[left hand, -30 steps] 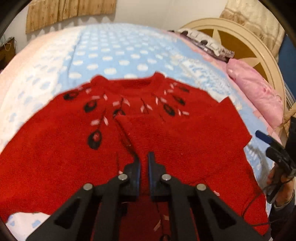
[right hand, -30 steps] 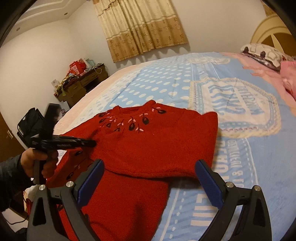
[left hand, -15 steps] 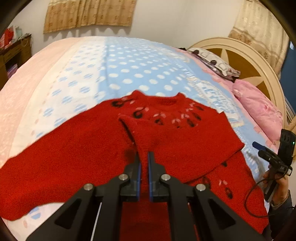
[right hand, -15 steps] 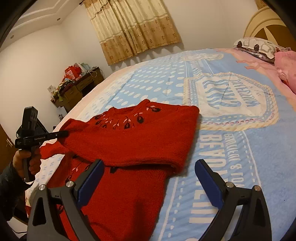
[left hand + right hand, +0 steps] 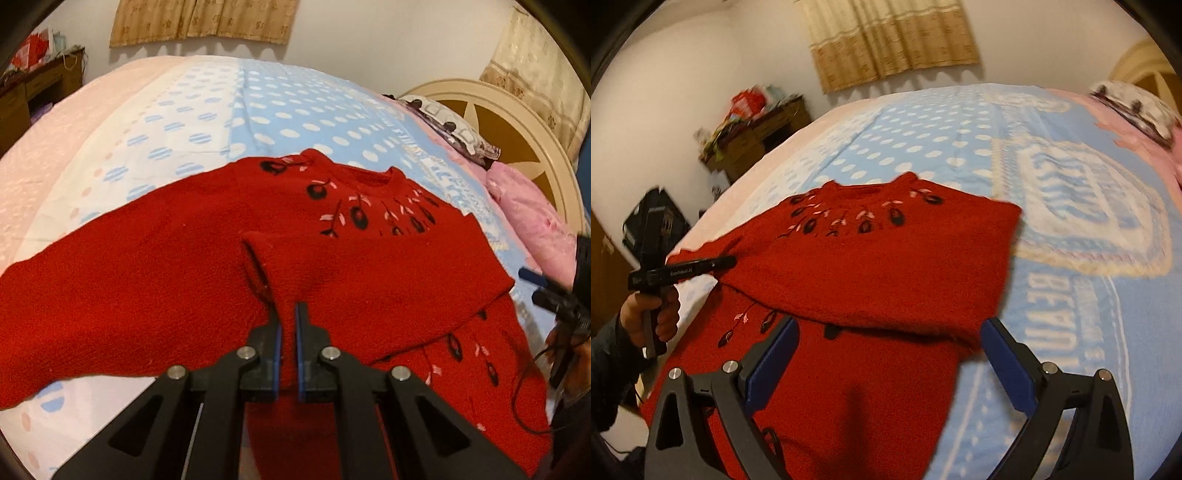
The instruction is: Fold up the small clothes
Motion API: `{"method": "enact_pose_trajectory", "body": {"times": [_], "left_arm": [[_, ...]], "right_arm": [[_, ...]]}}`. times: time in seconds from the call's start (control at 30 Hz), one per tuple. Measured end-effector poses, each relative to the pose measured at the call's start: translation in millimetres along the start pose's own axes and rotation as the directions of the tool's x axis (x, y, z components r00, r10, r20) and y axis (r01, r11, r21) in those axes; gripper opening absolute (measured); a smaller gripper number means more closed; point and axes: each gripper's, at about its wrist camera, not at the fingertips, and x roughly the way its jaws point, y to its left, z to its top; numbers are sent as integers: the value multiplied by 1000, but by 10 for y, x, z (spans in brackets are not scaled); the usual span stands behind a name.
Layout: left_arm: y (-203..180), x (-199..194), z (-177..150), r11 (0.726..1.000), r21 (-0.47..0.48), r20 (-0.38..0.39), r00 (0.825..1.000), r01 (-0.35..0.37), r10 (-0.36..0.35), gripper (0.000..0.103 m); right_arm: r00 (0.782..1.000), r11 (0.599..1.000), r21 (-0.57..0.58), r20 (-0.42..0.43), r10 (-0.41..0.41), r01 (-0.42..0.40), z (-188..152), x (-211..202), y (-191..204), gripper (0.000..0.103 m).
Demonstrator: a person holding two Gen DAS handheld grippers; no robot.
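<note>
Take the sweater as your landmark: it lies on the bed, its neckline on the far side from you, one sleeve folded across the body. Your left gripper is at its near edge, pinching a fold of the knit. Your right gripper hangs above its lower half, jaws apart, nothing between them. Beyond the sweater to the right lie the pillows against the headboard. To the left, past the bed's edge, stands a desk.
</note>
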Motion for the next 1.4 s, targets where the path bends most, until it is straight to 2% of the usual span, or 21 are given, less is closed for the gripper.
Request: {"method": "enact_pose_trajectory", "body": {"times": [0.17,0.33,0.4,0.6,0.73,0.83,0.97,1.07,1.13,1.2,1.27,1.33,1.4], "left_arm": [[14,-25,-28,1000,7,20,1000,-16,15,6],[44,-36,-42,1000,6,28,999,-23,23,6],[57,-51,-49,1000,9,33,999,-23,22,6],[91,-75,-50,1000,5,45,999,-26,26,6],[86,-42,-74,1000,12,40,999,-25,25,6],[67,-59,-77,1000,9,47,999,-10,9,7],[79,-111,-83,1000,12,56,998,-2,1,8],[132,-191,-101,1000,-2,60,998,3,-2,13],[192,-264,-124,1000,-12,64,998,-13,13,29],[300,-375,-164,998,-35,82,995,-46,48,52],[435,-479,-208,995,-59,89,992,-79,84,57],[623,-624,-280,986,-90,91,985,-138,146,59],[866,-794,-367,969,-124,87,970,-214,225,62]], "right_arm": [[998,999,-18,-62,-30,29,187,300,18,98],[989,999,-9,-146,-35,34,125,641,14,98],[987,998,-44,-151,-59,52,99,676,76,98],[988,996,-81,-147,-41,29,189,608,225,99],[976,993,-109,-209,-58,36,161,830,309,99],[972,981,-175,-205,-116,80,150,867,428,99],[978,986,-160,-200,-66,34,232,825,560,99],[980,974,-227,-193,-51,6,261,838,794,99],[982,965,-259,-187,-23,-27,266,885,944,99],[982,958,-282,-191,3,-57,266,955,1049,99],[978,948,-309,-209,5,-71,235,1093,1133,99],[964,946,-317,-265,-23,-64,161,1286,1146,99],[968,936,-347,-247,-41,-50,117,1302,1171,100]]}}
